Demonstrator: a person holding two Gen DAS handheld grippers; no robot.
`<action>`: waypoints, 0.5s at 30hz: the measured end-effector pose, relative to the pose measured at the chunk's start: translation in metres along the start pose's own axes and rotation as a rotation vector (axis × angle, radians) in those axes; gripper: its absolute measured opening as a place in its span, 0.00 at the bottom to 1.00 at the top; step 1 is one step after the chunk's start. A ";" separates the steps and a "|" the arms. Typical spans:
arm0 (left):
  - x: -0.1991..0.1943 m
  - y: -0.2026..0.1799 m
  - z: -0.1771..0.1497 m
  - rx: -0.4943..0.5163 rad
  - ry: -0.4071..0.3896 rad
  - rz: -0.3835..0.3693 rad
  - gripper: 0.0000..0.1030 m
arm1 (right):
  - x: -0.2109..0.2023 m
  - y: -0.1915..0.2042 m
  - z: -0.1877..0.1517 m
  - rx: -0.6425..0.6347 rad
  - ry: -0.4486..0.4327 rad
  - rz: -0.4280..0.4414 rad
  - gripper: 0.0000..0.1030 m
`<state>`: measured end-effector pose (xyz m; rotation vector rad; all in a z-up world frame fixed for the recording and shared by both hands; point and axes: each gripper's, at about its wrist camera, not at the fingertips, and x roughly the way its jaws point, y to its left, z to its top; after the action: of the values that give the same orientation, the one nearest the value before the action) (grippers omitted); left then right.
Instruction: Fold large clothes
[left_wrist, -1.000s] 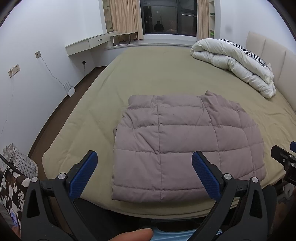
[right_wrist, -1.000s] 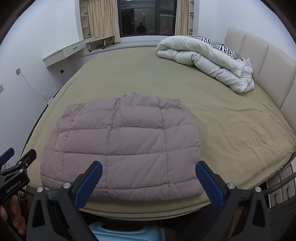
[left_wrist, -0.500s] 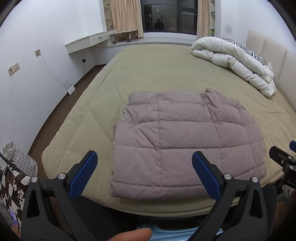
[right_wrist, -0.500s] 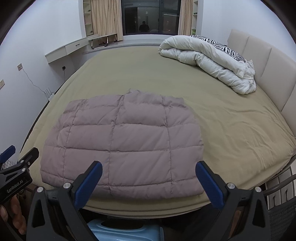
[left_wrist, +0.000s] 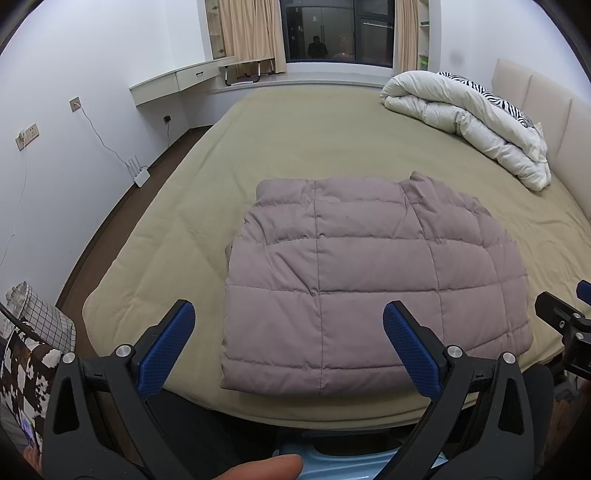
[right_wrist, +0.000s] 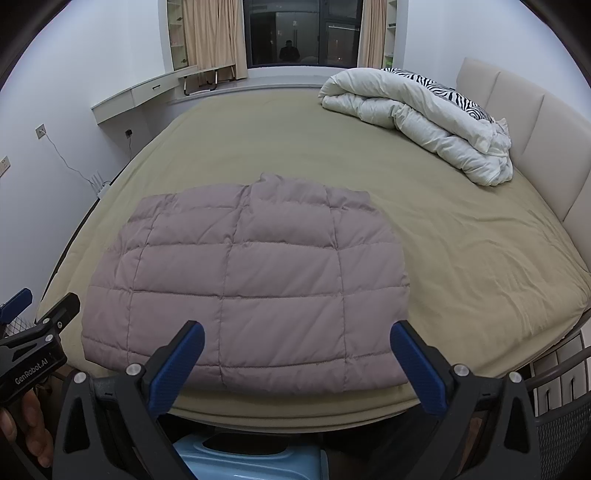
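Note:
A mauve quilted down jacket (left_wrist: 369, 280) (right_wrist: 247, 291) lies folded into a flat rectangle on the olive bed (left_wrist: 314, 140) (right_wrist: 461, 229), close to the near edge. My left gripper (left_wrist: 288, 328) hovers in front of the jacket's near left part, fingers wide open and holding nothing. Likewise open and empty, my right gripper (right_wrist: 295, 343) hangs before the jacket's near right part. Both stay off the cloth, back from the bed's edge. Each gripper's body shows at the side of the other's view.
A bunched white duvet (left_wrist: 469, 122) (right_wrist: 417, 118) with a zebra-print pillow lies at the far right by the beige headboard (right_wrist: 535, 140). Left of the bed: dark floor, a white router (left_wrist: 138, 175), a checked basket (left_wrist: 40, 321). A wire basket (right_wrist: 561, 424) stands at the right.
Both grippers have lifted or drawn back slightly, so the jacket sits a little lower in each view. The jacket itself has not moved. Both stay open.

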<state>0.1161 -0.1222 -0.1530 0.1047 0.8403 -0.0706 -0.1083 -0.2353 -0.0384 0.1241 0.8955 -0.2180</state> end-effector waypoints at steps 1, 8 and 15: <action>0.000 0.000 0.000 0.000 -0.001 0.001 1.00 | 0.001 0.000 0.000 0.001 0.001 0.001 1.00; 0.000 0.000 0.000 0.001 0.000 0.001 1.00 | 0.003 0.001 -0.002 0.004 0.004 -0.002 1.00; 0.000 0.000 -0.001 0.000 0.000 0.000 1.00 | 0.003 0.001 -0.003 0.007 0.004 0.001 1.00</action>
<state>0.1150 -0.1225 -0.1534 0.1043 0.8399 -0.0702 -0.1085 -0.2345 -0.0423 0.1317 0.8992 -0.2203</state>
